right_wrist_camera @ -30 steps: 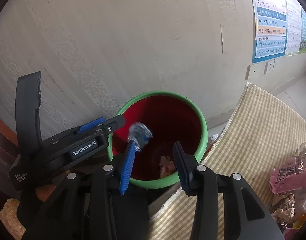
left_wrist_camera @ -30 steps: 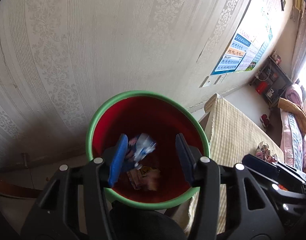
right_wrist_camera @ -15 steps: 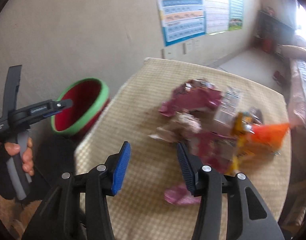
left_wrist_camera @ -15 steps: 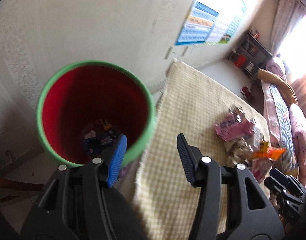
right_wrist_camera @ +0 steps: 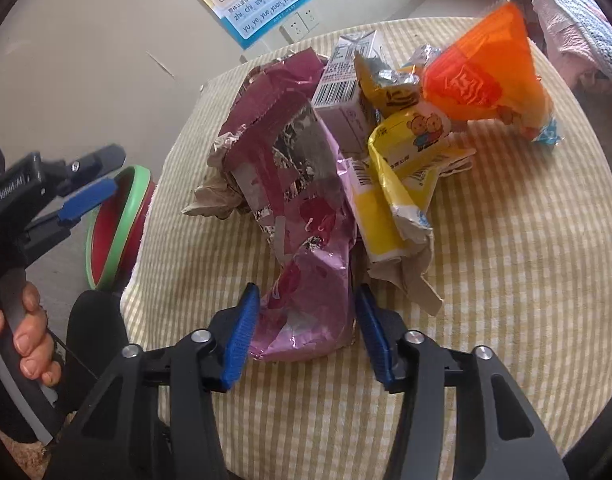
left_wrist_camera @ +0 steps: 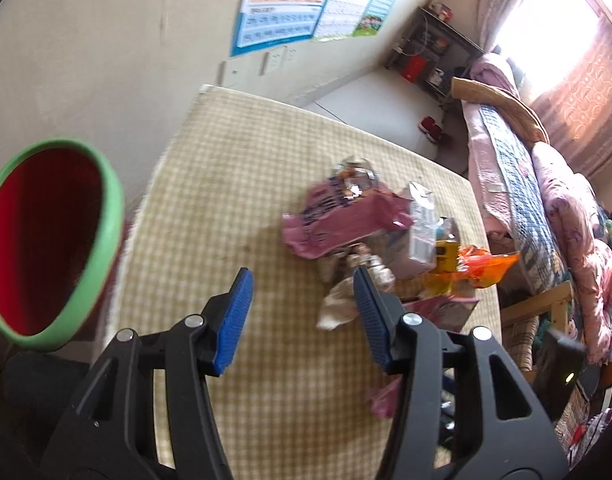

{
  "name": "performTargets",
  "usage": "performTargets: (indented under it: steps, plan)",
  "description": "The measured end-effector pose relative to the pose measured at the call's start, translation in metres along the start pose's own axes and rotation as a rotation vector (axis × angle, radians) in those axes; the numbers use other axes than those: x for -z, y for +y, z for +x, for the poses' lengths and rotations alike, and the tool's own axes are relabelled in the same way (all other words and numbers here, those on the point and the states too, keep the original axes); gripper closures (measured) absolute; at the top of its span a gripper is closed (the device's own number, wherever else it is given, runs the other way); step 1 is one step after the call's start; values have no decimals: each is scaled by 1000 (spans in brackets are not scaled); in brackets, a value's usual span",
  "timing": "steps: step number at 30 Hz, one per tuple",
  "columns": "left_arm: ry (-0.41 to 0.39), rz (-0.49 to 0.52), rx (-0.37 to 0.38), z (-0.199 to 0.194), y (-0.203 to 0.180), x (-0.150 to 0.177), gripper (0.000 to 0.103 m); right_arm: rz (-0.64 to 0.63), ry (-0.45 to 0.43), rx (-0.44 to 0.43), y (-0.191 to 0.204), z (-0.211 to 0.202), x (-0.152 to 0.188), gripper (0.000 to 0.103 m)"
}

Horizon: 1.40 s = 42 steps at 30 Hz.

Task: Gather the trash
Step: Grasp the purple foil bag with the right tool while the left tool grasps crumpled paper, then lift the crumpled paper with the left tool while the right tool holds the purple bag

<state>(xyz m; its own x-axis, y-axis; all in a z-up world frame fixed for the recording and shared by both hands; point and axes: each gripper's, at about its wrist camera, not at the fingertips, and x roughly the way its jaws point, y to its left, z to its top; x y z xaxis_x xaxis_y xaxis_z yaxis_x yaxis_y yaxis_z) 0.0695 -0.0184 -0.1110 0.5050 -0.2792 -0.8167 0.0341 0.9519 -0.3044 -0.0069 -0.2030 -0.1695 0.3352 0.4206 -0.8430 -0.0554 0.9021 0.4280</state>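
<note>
A pile of trash lies on the table with the checked cloth point(right_wrist_camera: 526, 260). A pink foil wrapper point(right_wrist_camera: 306, 280) lies between the fingers of my right gripper point(right_wrist_camera: 306, 300), whose jaws are closing; the pads stand just beside its edges without visibly squeezing it. Behind it are a big maroon foil bag point(right_wrist_camera: 274, 120), a yellow wrapper point(right_wrist_camera: 402, 152), a milk carton point(right_wrist_camera: 342, 84) and an orange bag point(right_wrist_camera: 478, 80). My left gripper point(left_wrist_camera: 302, 292) hovers open and empty over the cloth, left of the pile's crumpled paper point(left_wrist_camera: 338, 304). The red bin with a green rim point(left_wrist_camera: 54, 240) stands off the table's left edge.
A hand point(right_wrist_camera: 26, 320) holds the left gripper point(right_wrist_camera: 86, 196) near the bin point(right_wrist_camera: 118, 220). A wall with posters and sockets runs behind the table. A bed with pink bedding point(left_wrist_camera: 546, 200) lies to the right, a shelf point(left_wrist_camera: 434, 52) in the far corner.
Both grippers swung from above the bin to the table. A blue wrapper dropped into the bin. The right gripper came down over the pink wrapper and narrowed.
</note>
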Motion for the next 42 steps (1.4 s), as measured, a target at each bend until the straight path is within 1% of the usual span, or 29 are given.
performTargets:
  steps: [2, 3, 6, 12, 13, 14, 15, 16, 17, 18, 20, 21, 22, 24, 27, 29, 31, 34, 35, 36, 41, 42]
  plan:
    - [26, 10, 26, 11, -14, -5, 53, -12, -2, -13, -2, -1, 3, 74]
    - [40, 24, 35, 18, -21, -7, 53, -23, -16, -16, 1, -6, 5, 75]
    - [81, 58, 23, 39, -38, -7, 53, -41, -84, -17, -3, -26, 9, 77]
    - [181, 80, -19, 81, -48, 3, 53, -36, -226, 26, -7, -61, 12, 77]
    - [200, 86, -24, 87, -48, 5, 53, -34, -234, 30, -7, -62, 12, 77]
    - [221, 82, -13, 95, -48, 9, 50, -32, -234, 31, -6, -62, 12, 77]
    - [231, 68, 0, 99, -47, 10, 48, -29, -232, 30, -7, -63, 13, 77]
    - [237, 45, 13, 102, -44, 12, 48, -28, -228, 31, -6, -62, 14, 77]
    - [232, 26, 21, 102, -42, 13, 50, -31, -226, 31, -6, -63, 15, 77]
    - [226, 24, 25, 101, -42, 13, 55, -33, -224, 31, -6, -65, 15, 77]
    - [213, 55, 29, 96, -46, 14, 63, -38, -219, 29, -3, -63, 16, 77]
    - [208, 69, 28, 93, -47, 15, 71, -38, -217, 27, -2, -62, 17, 76]
    - [201, 78, 31, 88, -47, 15, 73, -40, -216, 26, -2, -63, 21, 76]
    - [191, 75, 34, 80, -47, 16, 75, -43, -213, 23, -3, -64, 17, 76]
    - [176, 66, 46, 64, -41, 18, 76, -47, -214, 20, -2, -62, 14, 77]
    - [160, 70, 32, 53, -35, 23, 76, -48, -210, 18, -2, -59, 12, 77]
    - [154, 60, 7, 48, -26, 26, 73, -51, -206, 17, -2, -58, 11, 76]
    - [176, 20, -7, 55, -14, 30, 68, -55, -195, 15, 0, -55, 11, 76]
    - [183, 3, -9, 57, -9, 32, 63, -59, -192, 15, 1, -54, 11, 76]
    - [186, -7, -11, 58, -6, 33, 53, -63, -191, 16, 2, -54, 11, 76]
    - [207, -6, -19, 63, -5, 40, 39, -68, -187, 17, 2, -53, 9, 76]
    - [211, -3, -19, 64, -6, 42, 38, -66, -184, 16, 2, -52, 9, 76]
